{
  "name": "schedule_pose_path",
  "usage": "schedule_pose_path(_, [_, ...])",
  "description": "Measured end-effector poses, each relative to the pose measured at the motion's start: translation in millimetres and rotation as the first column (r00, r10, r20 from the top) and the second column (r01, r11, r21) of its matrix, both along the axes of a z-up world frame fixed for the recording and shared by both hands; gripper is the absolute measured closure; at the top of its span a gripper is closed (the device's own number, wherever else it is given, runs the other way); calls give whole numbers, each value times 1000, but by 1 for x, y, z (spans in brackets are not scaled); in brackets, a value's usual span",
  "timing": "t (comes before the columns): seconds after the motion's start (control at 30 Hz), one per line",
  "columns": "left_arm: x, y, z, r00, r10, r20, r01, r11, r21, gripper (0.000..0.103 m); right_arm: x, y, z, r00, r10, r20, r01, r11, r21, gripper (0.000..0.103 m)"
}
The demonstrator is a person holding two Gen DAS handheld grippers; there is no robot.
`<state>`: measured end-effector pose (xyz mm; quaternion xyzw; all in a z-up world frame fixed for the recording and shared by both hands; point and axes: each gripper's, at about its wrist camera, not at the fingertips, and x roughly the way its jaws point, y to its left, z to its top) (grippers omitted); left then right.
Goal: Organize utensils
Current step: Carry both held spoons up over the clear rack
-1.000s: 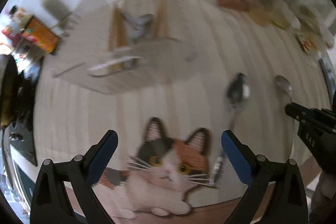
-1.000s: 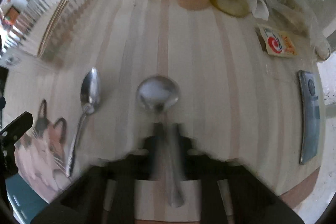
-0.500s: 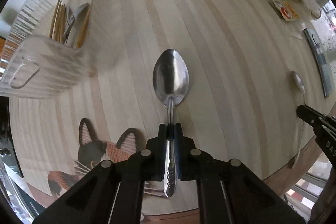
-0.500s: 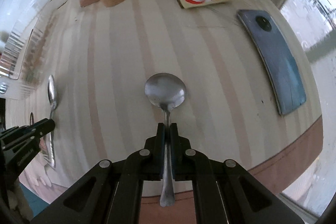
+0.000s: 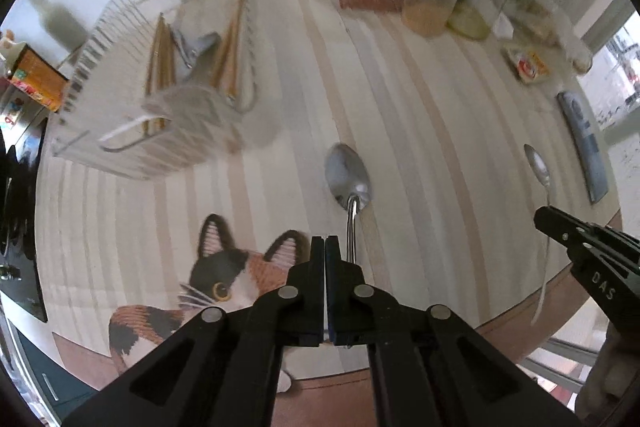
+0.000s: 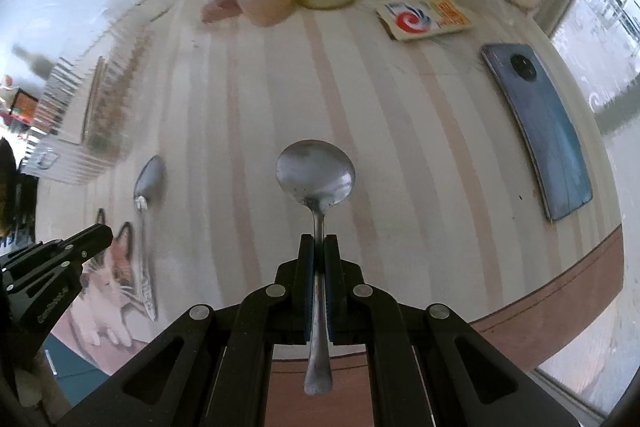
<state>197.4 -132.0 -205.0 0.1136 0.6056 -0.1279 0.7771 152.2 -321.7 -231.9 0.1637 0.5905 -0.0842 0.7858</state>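
**Right gripper loaded; holder ahead-left**

The right gripper [image 6: 319, 247] clamps the round spoon [image 6: 315, 173] by its handle, long axis along the fingers, bowl forward. The clear holder [image 5: 168, 143] lies ahead-left across the tabletop [image 6: 400, 147], nearer the left gripper [image 5: 325, 251]. Its jaws meet on nothing, and the oval spoon [image 5: 347, 179] lies just right of them. We read "DAS" on the right gripper; the packet [image 6: 424, 17] print is illegible.

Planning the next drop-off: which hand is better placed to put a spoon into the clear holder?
Probably right: the right gripper is shut on the round spoon. The left gripper is shut empty, the oval spoon lying beside it.
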Motion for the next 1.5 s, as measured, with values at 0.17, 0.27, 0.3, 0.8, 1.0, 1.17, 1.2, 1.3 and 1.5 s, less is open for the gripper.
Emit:
schedule_pose_path(0.17, [10, 30, -2, 996, 64, -61, -71, 991, -113, 102, 5, 13, 16, 999, 23, 27, -23, 1000, -2, 99])
schedule_pose_path(0.27, [11, 44, -28, 982, 90, -169, -116, 981, -153, 97, 7, 14, 17, 999, 26, 23, -26, 1000, 0, 99])
schedule_pose_path(0.3, [12, 44, -36, 976, 92, -197, -123, 981, -151, 92, 5, 12, 17, 999, 25, 20, -25, 1000, 1, 99])
schedule_pose_path(0.8, [12, -21, -52, 995, -27, -99, 28, 999, 14, 98, 1, 2, -12, 999, -20, -33, 20, 1000, 1, 98])
schedule_pose_path(1.0, [8, -26, -47, 997, -34, -73, 36, 999, 35, 98, -1, 3, -12, 999, -19, -29, 19, 1000, -3, 98])
schedule_pose_path(1.17, [-2, -28, -35, 998, -44, -53, 46, 998, 42, 98, -2, 1, -10, 1000, -22, -20, 22, 1000, -7, 98])
schedule_pose_path(1.2, [-3, -27, -30, 998, -42, -47, 44, 998, 41, 98, -3, 1, -8, 1000, -23, -16, 23, 1000, -8, 98])
schedule_pose_path(1.3, [-11, -22, -13, 999, -36, -17, 36, 999, 35, 98, -4, 2, -3, 1000, -25, -5, 25, 1000, -10, 98])
schedule_pose_path(1.5, [-12, -11, 32, 998, -22, 53, 23, 1000, -21, 98, -2, 5, 20, 999, -15, 39, 16, 1000, -9, 99])
